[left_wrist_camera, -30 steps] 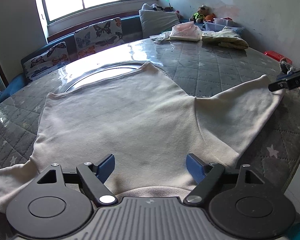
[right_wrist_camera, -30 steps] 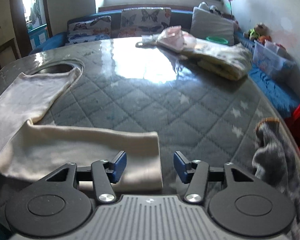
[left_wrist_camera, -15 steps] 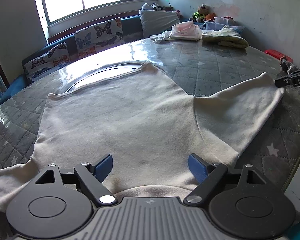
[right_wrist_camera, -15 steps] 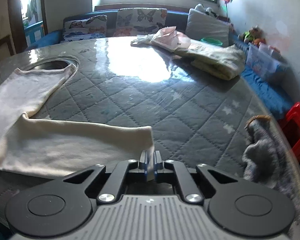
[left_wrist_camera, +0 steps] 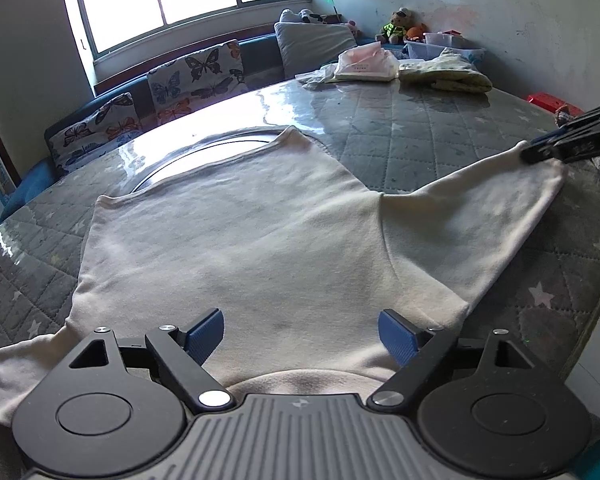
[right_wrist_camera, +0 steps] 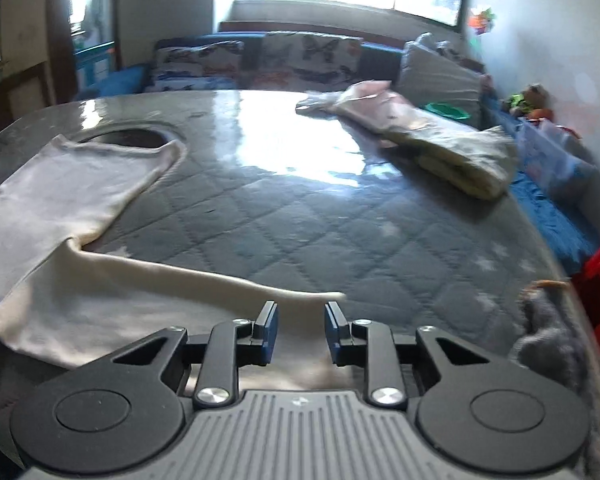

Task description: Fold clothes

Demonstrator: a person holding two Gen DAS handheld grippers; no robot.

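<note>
Right now, from the left wrist view, the cream shirt (left_wrist_camera: 240, 240) is lying flat along the near edge of the worktop (left_wrist_camera: 420, 132), collar towards the left gripper (left_wrist_camera: 300, 332). That gripper is hovering over the collar with its fingers (left_wrist_camera: 204, 332) spread wide, holding nothing. One sleeve (left_wrist_camera: 472, 232) is stretching away towards the right edge, and the right gripper (left_wrist_camera: 540, 152) is sitting at its cuff.

From the right wrist view, the sleeve's long axis is running crosswise, leftward from the fingers back to the shirt body. The cuff end is lying under and between the blue pads, which are standing a little apart with a narrow gap, not visibly clamping. The right hand is plainly the nearer one, so I'd guess the sleeve is getting carried inward over the body.
</note>
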